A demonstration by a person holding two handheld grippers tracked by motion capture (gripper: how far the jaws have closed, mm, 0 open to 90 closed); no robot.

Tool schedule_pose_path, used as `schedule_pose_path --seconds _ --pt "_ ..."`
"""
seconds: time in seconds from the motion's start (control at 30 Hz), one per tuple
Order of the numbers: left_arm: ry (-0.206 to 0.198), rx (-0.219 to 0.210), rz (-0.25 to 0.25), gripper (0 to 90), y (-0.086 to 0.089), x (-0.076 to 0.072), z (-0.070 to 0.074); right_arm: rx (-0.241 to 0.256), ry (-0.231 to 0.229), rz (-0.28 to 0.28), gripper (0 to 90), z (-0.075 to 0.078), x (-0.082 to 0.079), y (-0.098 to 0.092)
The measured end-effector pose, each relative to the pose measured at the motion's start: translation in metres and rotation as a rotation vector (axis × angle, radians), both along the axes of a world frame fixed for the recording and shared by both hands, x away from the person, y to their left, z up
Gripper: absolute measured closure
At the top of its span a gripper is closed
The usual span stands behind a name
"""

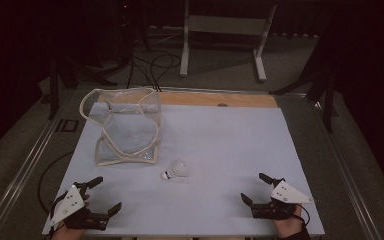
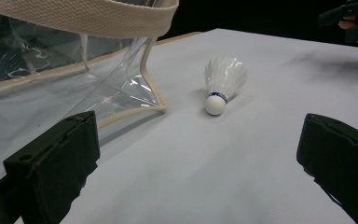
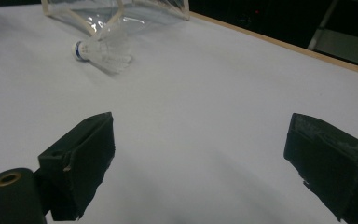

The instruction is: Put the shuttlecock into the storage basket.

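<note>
Shuttlecock (image 1: 175, 170), white-feathered with a blue-banded cork, was laid at frame centre beside the clear bag (image 1: 125, 127). Left gripper (image 1: 101, 195) and right gripper (image 1: 254, 188) were spread, ungrasping. Blue band was resolved in the left gripper view.

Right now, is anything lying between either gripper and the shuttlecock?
Nothing visible. Bare table lies between the shuttlecock and both the left gripper and right gripper. The clear bag sits behind it, not in either path.

Clear bag (image 2: 65, 70): cut off at 9 and 12 o'clock edges | person's hands (image 1: 70, 231): cropped at 6 o'clock, high view
</note>
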State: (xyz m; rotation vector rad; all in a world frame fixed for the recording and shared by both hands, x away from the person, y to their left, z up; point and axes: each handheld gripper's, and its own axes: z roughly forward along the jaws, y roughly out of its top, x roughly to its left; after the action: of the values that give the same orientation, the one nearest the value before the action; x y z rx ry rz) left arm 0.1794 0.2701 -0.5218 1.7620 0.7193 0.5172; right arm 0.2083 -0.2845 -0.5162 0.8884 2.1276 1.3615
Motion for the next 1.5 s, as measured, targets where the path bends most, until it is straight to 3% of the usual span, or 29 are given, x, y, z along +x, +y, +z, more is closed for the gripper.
schedule_pose_path --seconds 0.8,1.1,1.5 --pt "0.006 -0.011 -0.016 0.0 -0.002 -0.001 0.008 0.006 -0.009 0.002 8.6 0.001 0.0 0.002" --pt "0.042 -0.004 -0.02 0.0 -0.004 0.001 0.012 0.011 -0.009 0.002 8.6 0.001 0.0 0.002" --pt "0.043 0.002 -0.064 0.0 -0.011 0.004 0.031 0.018 -0.013 -0.001 8.6 0.002 0.0 0.001"
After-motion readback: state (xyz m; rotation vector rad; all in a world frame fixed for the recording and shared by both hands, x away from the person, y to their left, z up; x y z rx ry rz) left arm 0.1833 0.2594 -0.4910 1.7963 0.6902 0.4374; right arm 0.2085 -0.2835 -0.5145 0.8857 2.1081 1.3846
